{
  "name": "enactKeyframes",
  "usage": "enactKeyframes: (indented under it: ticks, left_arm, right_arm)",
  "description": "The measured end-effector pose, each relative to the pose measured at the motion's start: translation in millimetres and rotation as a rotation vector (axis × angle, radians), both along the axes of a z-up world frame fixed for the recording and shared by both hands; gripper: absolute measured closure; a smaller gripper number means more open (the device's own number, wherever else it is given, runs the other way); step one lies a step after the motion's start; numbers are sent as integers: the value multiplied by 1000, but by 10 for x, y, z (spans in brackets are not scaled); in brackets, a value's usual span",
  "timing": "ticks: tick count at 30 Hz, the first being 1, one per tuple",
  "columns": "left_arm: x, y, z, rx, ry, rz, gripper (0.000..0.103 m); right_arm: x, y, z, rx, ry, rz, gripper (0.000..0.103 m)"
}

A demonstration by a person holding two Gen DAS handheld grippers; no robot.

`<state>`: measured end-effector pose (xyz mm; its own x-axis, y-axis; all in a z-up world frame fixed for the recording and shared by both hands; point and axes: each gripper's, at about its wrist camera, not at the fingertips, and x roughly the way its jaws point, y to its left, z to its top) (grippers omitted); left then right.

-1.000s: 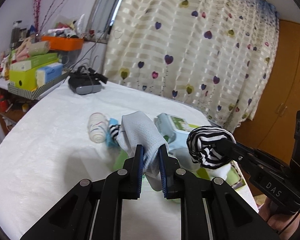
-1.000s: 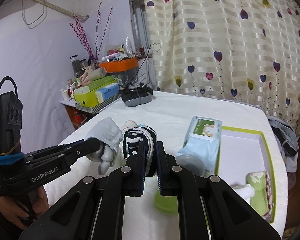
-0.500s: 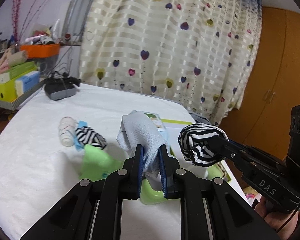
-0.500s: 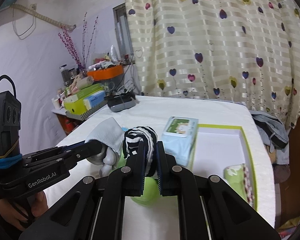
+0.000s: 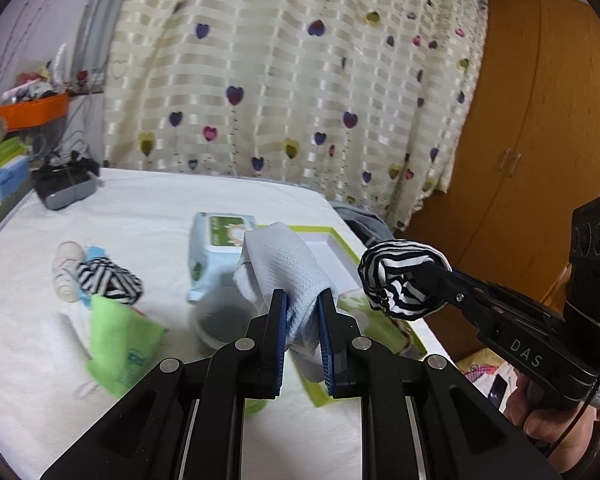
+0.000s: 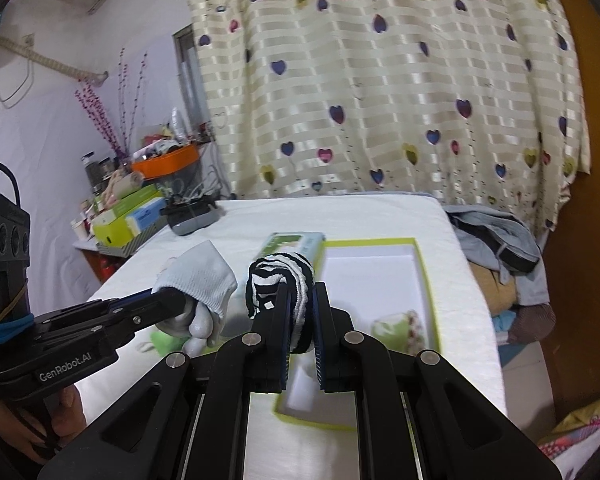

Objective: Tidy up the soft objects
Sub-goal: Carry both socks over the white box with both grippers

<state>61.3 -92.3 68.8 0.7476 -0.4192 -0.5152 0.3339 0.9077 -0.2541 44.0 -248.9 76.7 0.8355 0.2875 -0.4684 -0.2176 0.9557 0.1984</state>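
Left gripper [image 5: 303, 312] clamps grey sock [image 5: 280, 264]; right gripper [image 6: 301, 312] clamps striped sock [image 6: 280, 276], both above tray [image 6: 428, 280] near table's right edge.

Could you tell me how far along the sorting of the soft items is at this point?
Done: one green-patterned item lies in the box. In hand: left gripper clamps a grey sock, right gripper a striped sock. Left: another striped sock and rolls on the table.
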Motion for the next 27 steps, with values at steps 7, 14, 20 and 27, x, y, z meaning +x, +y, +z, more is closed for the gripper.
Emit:
enactKeyframes:
  ticks: [7, 14, 20, 27]
  left_arm:
    - [17, -314, -179, 17, 54, -78, 89]
    - [16, -596, -414, 27, 125, -153, 89]
    - [74, -726, -579, 48, 169, -174, 89]
    - [245, -775, -672, 68, 191, -158, 89]
  right_arm:
    - [-22, -312, -235, 14, 60, -52, 93]
    - [-32, -547, -484, 20, 130, -95, 93]
    - [57, -593, -718, 16, 192, -92, 93]
    - [210, -574, -896, 25, 227, -75, 93]
